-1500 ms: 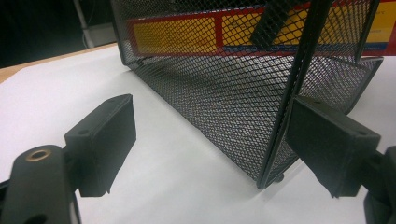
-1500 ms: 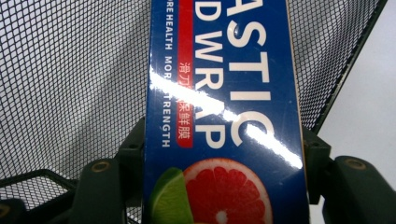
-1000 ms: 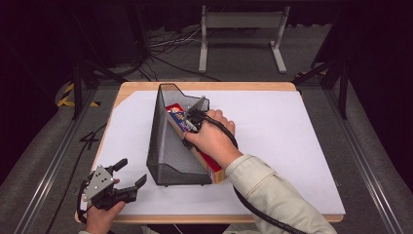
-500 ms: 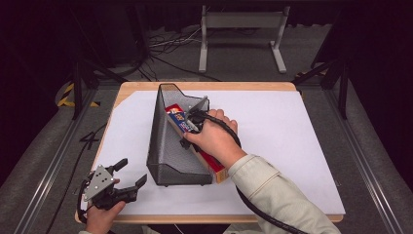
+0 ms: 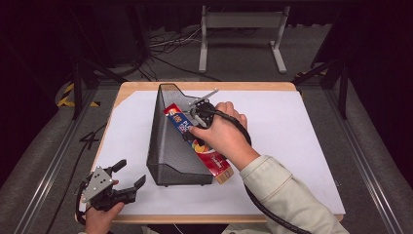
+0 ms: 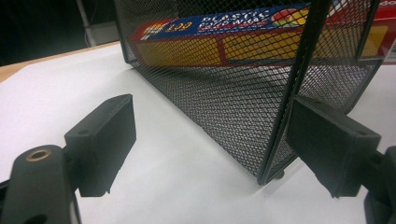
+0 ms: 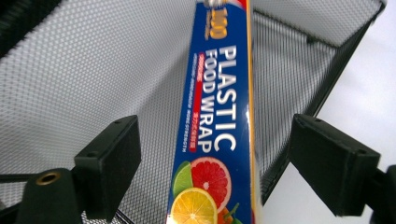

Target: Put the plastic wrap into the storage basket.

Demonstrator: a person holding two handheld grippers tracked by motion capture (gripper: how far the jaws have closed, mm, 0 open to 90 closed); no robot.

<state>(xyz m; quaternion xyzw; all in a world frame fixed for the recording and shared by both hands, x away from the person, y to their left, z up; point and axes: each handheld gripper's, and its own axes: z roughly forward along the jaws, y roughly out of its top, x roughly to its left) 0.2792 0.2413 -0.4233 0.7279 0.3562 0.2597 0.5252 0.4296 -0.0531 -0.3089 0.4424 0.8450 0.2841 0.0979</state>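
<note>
- White tabletop carries my mesh holder.
- Right tool: released, jaws either side of the plastic wrap box.
- Left tool: released, holder corner ahead.

Left gripper: low at near-left table corner, held in left hand, jaws wide apart, empty. Right gripper: mid-table, right hand wrapped over it, forearm reaching in from bottom right, jaws wide apart, gripping nothing.
</note>
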